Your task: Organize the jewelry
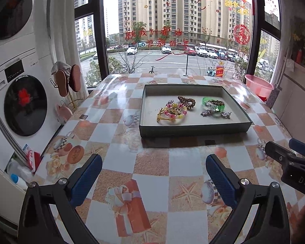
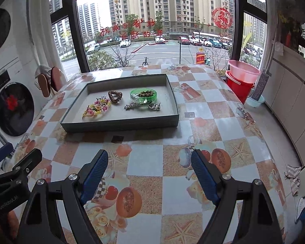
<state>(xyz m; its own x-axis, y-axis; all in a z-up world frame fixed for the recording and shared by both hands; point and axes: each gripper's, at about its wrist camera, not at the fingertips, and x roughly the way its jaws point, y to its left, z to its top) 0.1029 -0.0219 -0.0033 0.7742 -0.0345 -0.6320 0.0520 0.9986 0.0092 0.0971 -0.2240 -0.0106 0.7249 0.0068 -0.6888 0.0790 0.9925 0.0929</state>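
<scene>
Table (image 1: 120, 162) covered in glossy checkered oilcloth, orange and white squares printed with starfish, melons and gift boxes. It stands against a large window (image 1: 172, 20) with red decals; apartment blocks and parked cars outside. Stacked washer and dryer (image 1: 20, 101) along the left wall, slippers (image 1: 68, 81) on a rack beside them. Pink basin (image 2: 244, 71) nested on a red bucket (image 2: 239, 87) past the table's far right corner.

Shallow grey-green box tray (image 1: 195, 129) sits mid-table. Inside it: pink-and-yellow beaded bracelets (image 1: 173, 111) at left, brown coil hair tie (image 1: 186, 100) just behind, green translucent bangle (image 1: 213, 103) at right with a dark beaded bracelet (image 1: 215, 102) lying in it, silver charm pieces (image 1: 216, 113) in front of the bangle.

Left gripper (image 1: 153, 172) hovers over the near table, pitched downward toward the tray, jaws wide apart, nothing between them. Right gripper (image 2: 149, 170) alongside, same downward pitch, jaws also spread wide and empty. Both well short of the tray.
</scene>
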